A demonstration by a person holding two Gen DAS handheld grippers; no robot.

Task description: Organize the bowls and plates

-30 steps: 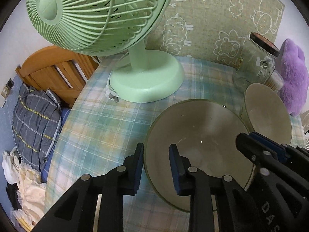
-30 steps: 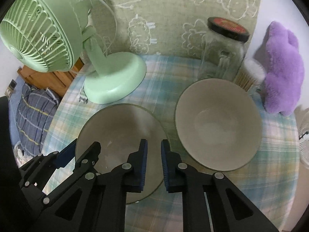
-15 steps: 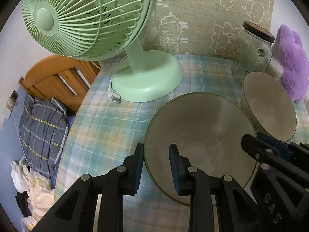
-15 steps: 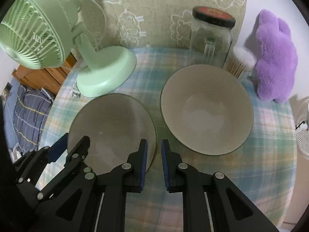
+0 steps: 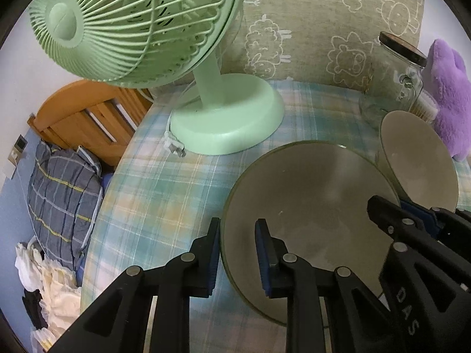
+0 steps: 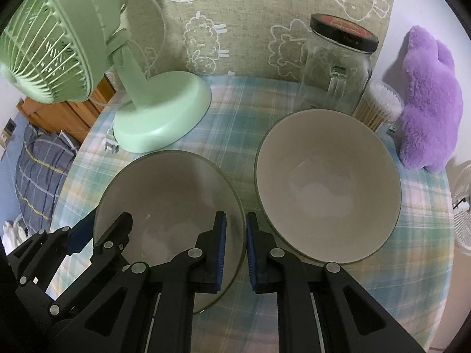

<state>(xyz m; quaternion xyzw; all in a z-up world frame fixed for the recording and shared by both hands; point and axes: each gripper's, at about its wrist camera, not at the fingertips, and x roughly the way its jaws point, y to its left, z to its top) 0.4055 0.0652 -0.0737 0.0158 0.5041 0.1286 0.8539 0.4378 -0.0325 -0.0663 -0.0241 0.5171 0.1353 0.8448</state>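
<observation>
Two pieces of crockery sit side by side on the plaid-covered tabletop (image 6: 229, 123), not yet stacked: a shallow plate (image 6: 164, 194) on the left and a deeper bowl (image 6: 326, 182) on the right, their rims near each other but apart. Nothing looks done so far; my guess is that nesting one on the other is the whole job left.

Both pairs of tongs straddle the plate's rim from opposite sides. The left tongs (image 5: 237, 257) have one pad outside the left edge and one over the plate's inside, with a clear gap — parted, not clamped. The right tongs (image 6: 235, 254) bracket the right edge with a narrower gap; I cannot tell whether the pads touch the rim, though they look slightly apart.

Plate and bowl are round, so neither has a long axis; each lies flat with its hollow facing up — the bowl seems level as well.

Behind them stand a green fan (image 6: 159, 111), a lidded glass jar (image 6: 338, 70), a tub of cotton swabs (image 6: 381, 106) and a purple plush toy (image 6: 426, 103), all clear of the plate.
</observation>
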